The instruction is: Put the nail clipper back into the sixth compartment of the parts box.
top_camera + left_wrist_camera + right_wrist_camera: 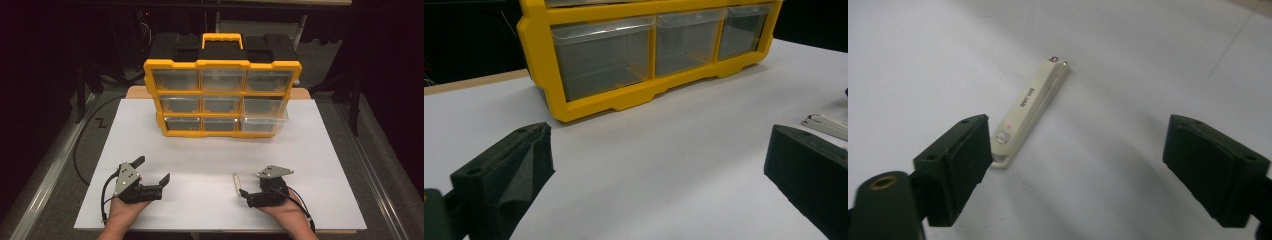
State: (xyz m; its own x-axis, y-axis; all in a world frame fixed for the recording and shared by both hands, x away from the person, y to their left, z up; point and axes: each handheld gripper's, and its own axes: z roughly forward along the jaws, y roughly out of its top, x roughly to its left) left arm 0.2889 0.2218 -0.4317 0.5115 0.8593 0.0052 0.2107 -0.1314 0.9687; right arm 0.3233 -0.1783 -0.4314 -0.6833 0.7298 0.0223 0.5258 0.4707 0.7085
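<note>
Right gripper jaws spread, nothing pinched, pale flat bar on surface just off one jaw tip; reach step; next: centre over bar, close; left gripper jaws spread, idle.

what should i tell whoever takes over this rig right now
Left tongs: open, nothing between them, resting on the table.
Right tongs: open beside the small white stapler, one jaw at its near end, not gripping.
Stapler lies flat on the table in front of the right hand.
Yellow drawer organizer stands at the back, bottom-right drawer pulled out a little.
Done: nothing lifted. Left: grip the stapler.
</note>
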